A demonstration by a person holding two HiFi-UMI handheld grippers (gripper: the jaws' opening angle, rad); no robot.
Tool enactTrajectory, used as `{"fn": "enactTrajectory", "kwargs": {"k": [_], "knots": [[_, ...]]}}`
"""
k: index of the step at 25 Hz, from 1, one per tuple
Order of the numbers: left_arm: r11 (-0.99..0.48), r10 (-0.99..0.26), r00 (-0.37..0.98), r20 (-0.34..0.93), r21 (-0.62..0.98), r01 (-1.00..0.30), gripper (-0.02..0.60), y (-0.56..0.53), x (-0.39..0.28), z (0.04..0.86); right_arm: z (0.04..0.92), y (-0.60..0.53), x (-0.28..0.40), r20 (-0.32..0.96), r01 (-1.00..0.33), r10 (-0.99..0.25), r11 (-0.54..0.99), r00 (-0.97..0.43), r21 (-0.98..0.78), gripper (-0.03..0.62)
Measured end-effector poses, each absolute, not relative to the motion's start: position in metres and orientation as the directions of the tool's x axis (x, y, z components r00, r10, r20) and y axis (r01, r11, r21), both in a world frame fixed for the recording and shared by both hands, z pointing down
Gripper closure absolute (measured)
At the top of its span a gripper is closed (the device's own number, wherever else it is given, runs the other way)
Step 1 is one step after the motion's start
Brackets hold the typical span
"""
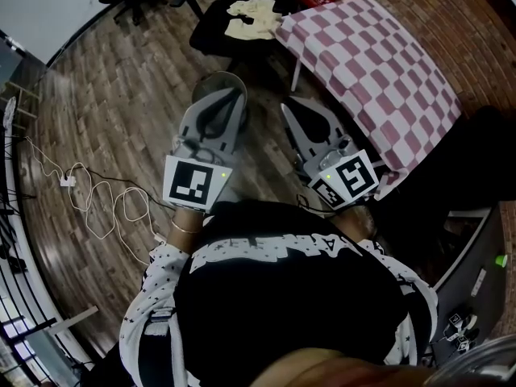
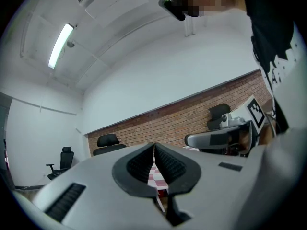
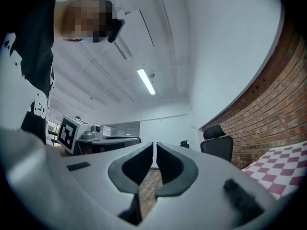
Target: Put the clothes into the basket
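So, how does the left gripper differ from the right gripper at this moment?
The right gripper is close beside the edge of the checkered tablecloth; the left gripper is farther from it. The left gripper's marker cube shows one face in the head view; the right gripper's cube is turned and shows two. Both have shut fingers, hold nothing, and point roughly toward the chair with the cream clothes.

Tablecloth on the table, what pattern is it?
The tablecloth has dark pink and white checks. It shows best in the head view.
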State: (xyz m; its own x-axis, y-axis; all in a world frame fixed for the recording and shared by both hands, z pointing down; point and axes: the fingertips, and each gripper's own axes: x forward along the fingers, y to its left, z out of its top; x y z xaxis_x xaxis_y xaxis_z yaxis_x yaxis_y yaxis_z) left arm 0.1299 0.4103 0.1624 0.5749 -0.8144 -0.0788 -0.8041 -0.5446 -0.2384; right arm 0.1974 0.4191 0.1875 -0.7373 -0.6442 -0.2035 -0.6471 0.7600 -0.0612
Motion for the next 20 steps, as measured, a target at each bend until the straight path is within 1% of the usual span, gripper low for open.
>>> {"fn": "enactTrajectory", "kwargs": {"k": [8,17,20], "knots": [[-0.559,-0.802,0.592,-0.079,-0.25,-0.791,0.566,0.402,0.138,0.162,0.189,0.409,0.21,-0.214,-0.669,-0.667,0.74,-0.714,-0.072,0.562],[-0.549,-0.808,0.583,-0.09,-0.246,-0.799,0.566,0.377,0.116,0.163,0.189,0.384,0.186,-0.21,-0.661,-0.655,0.749,-0.726,-0.052,0.562],[-0.551,-0.812,0.58,-0.069,-0.241,-0.799,0.566,0.367,0.107,0.167,0.189,0.377,0.177,-0.206,-0.658,-0.652,0.752,-0.73,-0.048,0.562]]}}
